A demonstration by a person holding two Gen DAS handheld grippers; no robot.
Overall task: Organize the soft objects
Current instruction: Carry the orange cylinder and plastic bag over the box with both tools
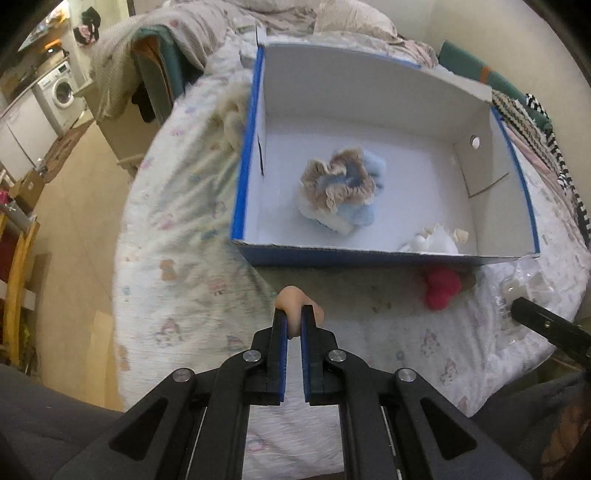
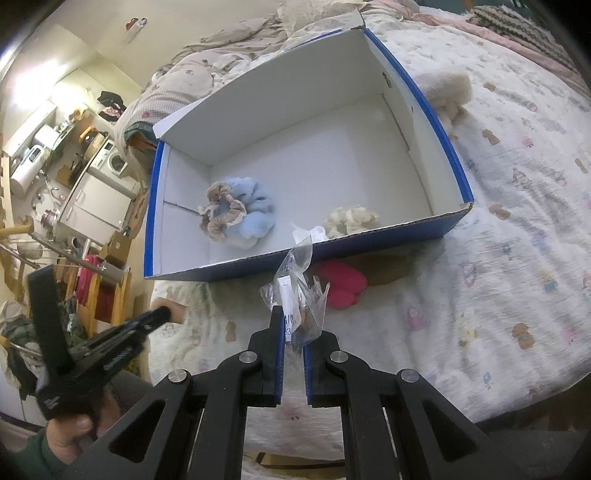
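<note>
A blue-and-white cardboard box (image 1: 247,155) (image 2: 454,158) sits open on the bed. Inside lie a blue and beige frilly scrunchie pile (image 1: 338,184) (image 2: 240,210) and a cream scrunchie (image 2: 352,219) (image 1: 434,240) near the front wall. My left gripper (image 1: 294,314) is shut on a small peach soft piece (image 1: 291,299) in front of the box. My right gripper (image 2: 294,325) is shut on a clear plastic bag (image 2: 301,291) in front of the box. A red soft item (image 1: 441,288) (image 2: 341,282) lies on the bed by the box's front wall.
A fluffy cream item (image 2: 448,92) (image 1: 231,114) lies on the bed against the box's side. Bedding (image 1: 332,14) is heaped behind the box. A striped knit blanket (image 1: 528,122) lies at the far side. The bed edge drops to the floor (image 1: 74,221) on the left.
</note>
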